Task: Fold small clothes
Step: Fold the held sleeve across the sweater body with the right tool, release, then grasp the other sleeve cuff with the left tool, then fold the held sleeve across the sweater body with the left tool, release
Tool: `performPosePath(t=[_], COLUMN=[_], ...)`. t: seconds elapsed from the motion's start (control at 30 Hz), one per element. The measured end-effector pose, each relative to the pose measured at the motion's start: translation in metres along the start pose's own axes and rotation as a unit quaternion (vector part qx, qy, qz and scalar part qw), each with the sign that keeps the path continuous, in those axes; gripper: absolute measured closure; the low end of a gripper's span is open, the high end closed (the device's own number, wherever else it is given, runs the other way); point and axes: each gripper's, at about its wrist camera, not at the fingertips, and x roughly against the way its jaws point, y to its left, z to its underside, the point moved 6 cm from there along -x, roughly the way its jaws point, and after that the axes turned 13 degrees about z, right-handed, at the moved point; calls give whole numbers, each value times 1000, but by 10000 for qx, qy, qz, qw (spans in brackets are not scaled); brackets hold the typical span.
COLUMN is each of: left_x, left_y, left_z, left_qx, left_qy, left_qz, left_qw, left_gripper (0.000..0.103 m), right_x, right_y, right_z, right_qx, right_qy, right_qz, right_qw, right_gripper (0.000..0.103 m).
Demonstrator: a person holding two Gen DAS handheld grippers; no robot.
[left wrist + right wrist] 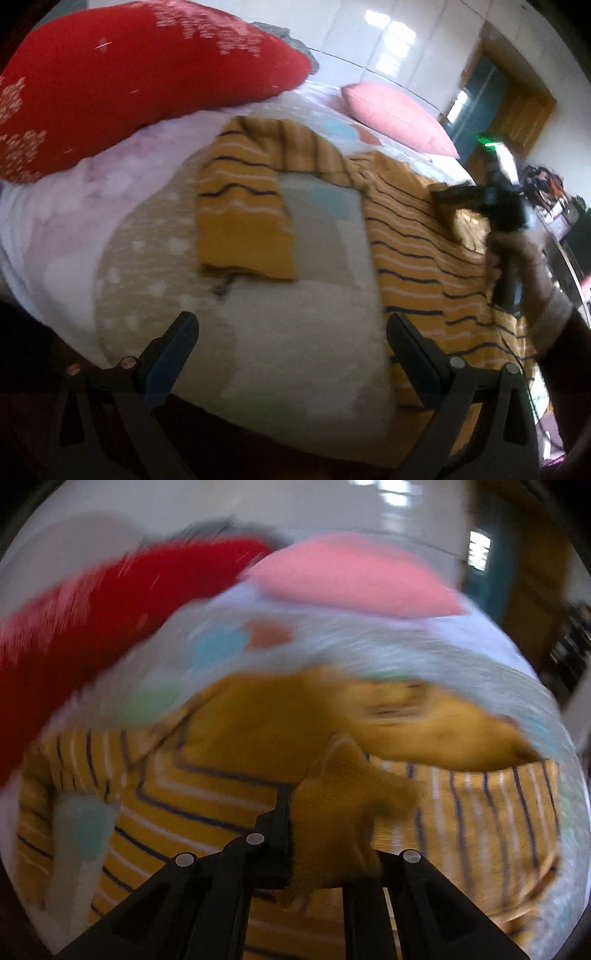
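Note:
A small mustard-yellow sweater [406, 236] with dark and white stripes lies spread on the bed; one sleeve [243, 214] is bent down at the left. My left gripper [291, 332] is open and empty, above the bedspread just in front of that sleeve. My right gripper [454, 199] shows at the right of the left wrist view, over the sweater's far side. In the blurred right wrist view my right gripper [317, 805] is shut on a bunched fold of the sweater [332, 812] and holds it above the striped body [177, 805].
A large red pillow [122, 74] lies at the left and a pink pillow [395, 114] at the back. The patterned bedspread [280, 332] covers the bed. A wooden door [517, 110] and clutter [546, 192] are at the right.

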Motion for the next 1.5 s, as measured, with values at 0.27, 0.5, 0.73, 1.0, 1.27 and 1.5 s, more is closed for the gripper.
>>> performPosePath(t=[0.27,0.5,0.73,1.0,1.27,1.5], left_x=[10,14,-4,-60,-62,5], left_y=[22,17,42,41,42,28], left_z=[-4,-5,-23,-58,-86,-128], left_qx=[187,145,280,-82,-110,375], left_qy=[-158,-176,-20,103,578,-10], left_qz=[150,53,-375,-601,-579,-360], left_qw=[9996,9997,9989,9981,9966,9986], left_gripper=[2,2,2,2,94,94], right_x=[45,98,105,109,123,124], right_y=[107,84,-19,-96,-122,-141], right_z=[31,64,115,178,200,209], right_qx=[1395,727,-349,-1322,-1691,-1947], right_qy=[-617,-244,107,337,172,41], right_qz=[-488,-1384,-1190,-838,-555,-720], right_qw=[9871,9874,9922,9871,9839,9782], right_gripper=[41,40,33,33,33,35])
